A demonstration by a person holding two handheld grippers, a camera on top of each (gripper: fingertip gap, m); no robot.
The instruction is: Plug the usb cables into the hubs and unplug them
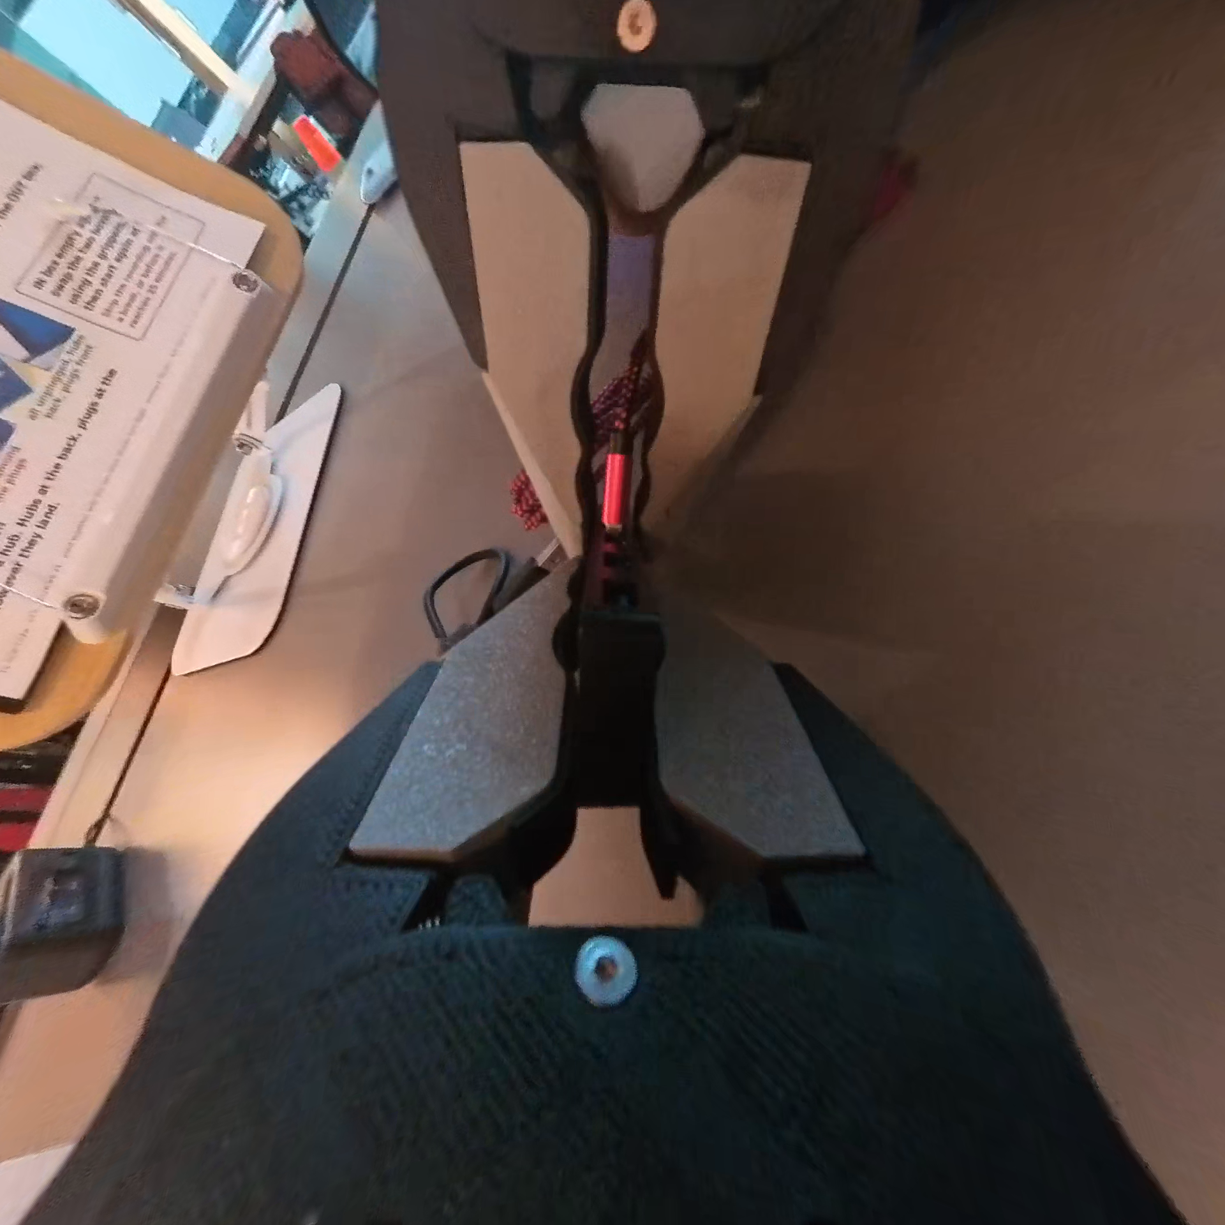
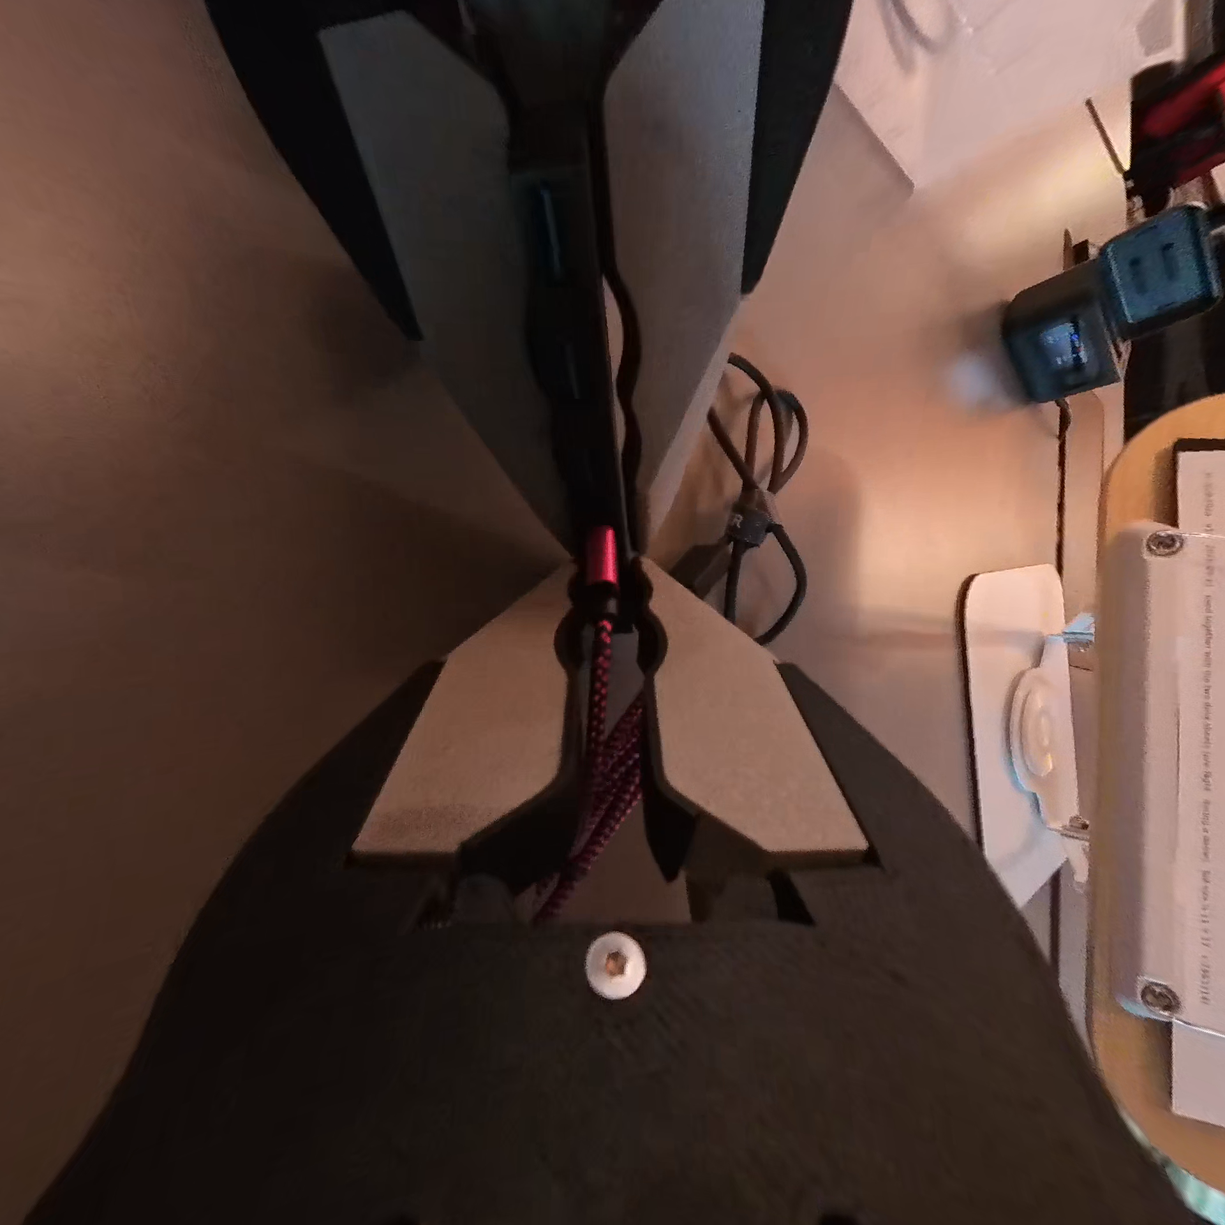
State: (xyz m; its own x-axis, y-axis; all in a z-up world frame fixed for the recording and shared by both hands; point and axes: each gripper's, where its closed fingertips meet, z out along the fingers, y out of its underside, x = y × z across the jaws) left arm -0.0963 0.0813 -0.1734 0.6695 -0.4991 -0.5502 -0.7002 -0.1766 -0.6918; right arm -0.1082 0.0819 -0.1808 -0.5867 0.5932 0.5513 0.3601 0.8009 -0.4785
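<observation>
Your two grippers meet tip to tip over the tan table [image 2: 166,398]. Your left gripper [image 1: 613,596] is squeezed on the black hub [image 1: 620,689]. Your right gripper [image 2: 604,570] pinches the red plug [image 2: 600,553] of the braided cable [image 2: 600,702], right at the hub.

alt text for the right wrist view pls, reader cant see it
The right gripper is shut on the red plug of a red-and-black braided cable, tip to tip with the other gripper, which holds a dark hub. A coiled black cable lies on the table beside them.
</observation>
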